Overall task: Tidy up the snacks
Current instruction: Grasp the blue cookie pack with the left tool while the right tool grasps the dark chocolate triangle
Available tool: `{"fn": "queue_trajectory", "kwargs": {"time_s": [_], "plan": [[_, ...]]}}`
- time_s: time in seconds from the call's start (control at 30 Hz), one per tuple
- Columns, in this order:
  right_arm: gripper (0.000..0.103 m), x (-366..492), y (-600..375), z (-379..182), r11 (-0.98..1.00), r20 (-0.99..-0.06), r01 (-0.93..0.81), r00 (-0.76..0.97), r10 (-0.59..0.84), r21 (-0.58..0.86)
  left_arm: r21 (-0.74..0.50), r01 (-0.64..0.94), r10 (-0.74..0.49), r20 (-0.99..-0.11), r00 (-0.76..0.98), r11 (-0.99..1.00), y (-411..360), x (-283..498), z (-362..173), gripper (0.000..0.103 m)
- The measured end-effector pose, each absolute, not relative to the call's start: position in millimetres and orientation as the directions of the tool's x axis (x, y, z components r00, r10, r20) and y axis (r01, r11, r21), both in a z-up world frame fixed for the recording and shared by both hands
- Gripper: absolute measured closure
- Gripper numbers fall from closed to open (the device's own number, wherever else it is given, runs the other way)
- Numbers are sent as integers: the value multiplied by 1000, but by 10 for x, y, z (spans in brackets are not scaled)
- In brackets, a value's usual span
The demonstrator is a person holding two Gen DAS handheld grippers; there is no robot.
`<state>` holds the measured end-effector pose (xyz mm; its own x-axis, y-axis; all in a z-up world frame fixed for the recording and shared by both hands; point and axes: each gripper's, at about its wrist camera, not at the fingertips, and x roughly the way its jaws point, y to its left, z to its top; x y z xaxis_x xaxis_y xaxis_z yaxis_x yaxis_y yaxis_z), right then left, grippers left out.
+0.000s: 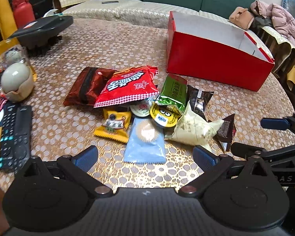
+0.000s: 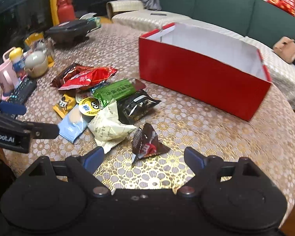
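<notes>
Both sets of jaws wide, holding nothing: left gripper (image 1: 145, 156) over blue packet (image 1: 145, 139), right gripper (image 2: 143, 158) over dark triangular pouch (image 2: 147, 142). Red box (image 2: 202, 74) at 1 o'clock on desk (image 2: 206, 129), seemingly empty. Risk: pinching loose foil only, slipping; snagging neighbouring pale bag (image 2: 108, 127).

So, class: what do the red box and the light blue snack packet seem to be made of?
Red box: probably cardboard, glossy red outside, matt white inside, with folded corner flaps.
Light blue snack packet: likely thin plastic film, matt, with a clear window and serrated sealed ends.
</notes>
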<state>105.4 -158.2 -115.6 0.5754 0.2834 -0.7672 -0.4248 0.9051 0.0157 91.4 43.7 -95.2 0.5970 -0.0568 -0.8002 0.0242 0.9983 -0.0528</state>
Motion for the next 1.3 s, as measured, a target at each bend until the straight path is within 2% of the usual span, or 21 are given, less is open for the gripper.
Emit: {"fn": "queue_trajectory", "kwargs": {"time_s": [0.1, 0.17, 0.23, 0.3, 0.43, 0.73, 0.83, 0.93, 1.1, 1.17, 1.3], "plan": [[20, 1175, -1566, -1229, 897, -780, -441, 558, 282, 9, -60, 57, -82, -800, 594, 997, 432, 1011, -1012, 4], [22, 1226, -1568, -1259, 896, -784, -444, 554, 281, 6, -70, 62, -94, -801, 592, 996, 448, 1070, -1041, 15], [24, 1245, -1553, -1283, 888, -785, -460, 548, 288, 4, -81, 80, -113, -795, 595, 994, 443, 1114, -1049, 20], [25, 1258, -1536, -1306, 880, -785, -475, 547, 291, -4, -82, 102, -127, -788, 602, 991, 425, 1149, -1064, 21], [28, 1302, -1513, -1361, 873, -791, -488, 538, 291, -11, -64, 114, -118, -810, 575, 991, 397, 1275, -1176, 37], [35, 1366, -1475, -1437, 870, -801, -493, 516, 304, 12, -36, 125, -100, -826, 555, 992, 398, 1419, -1324, 38], [38, 1367, -1478, -1443, 870, -802, -492, 511, 309, 23, -63, 115, -117, -822, 557, 991, 462, 1422, -1303, 38], [45, 1370, -1487, -1457, 871, -802, -491, 506, 317, 34, -47, 101, -95, -832, 547, 994, 499, 1460, -1341, 47], [50, 1362, -1470, -1464, 868, -799, -495, 513, 315, 25, -34, 124, -96, -834, 544, 992, 450, 1474, -1381, 48], [52, 1361, -1459, -1473, 869, -801, -495, 513, 308, 17, -37, 132, -103, -836, 538, 991, 424, 1476, -1387, 55], [60, 1343, -1454, -1469, 870, -794, -492, 527, 304, 6, -38, 125, -100, -835, 541, 991, 426, 1470, -1388, 57]]}}
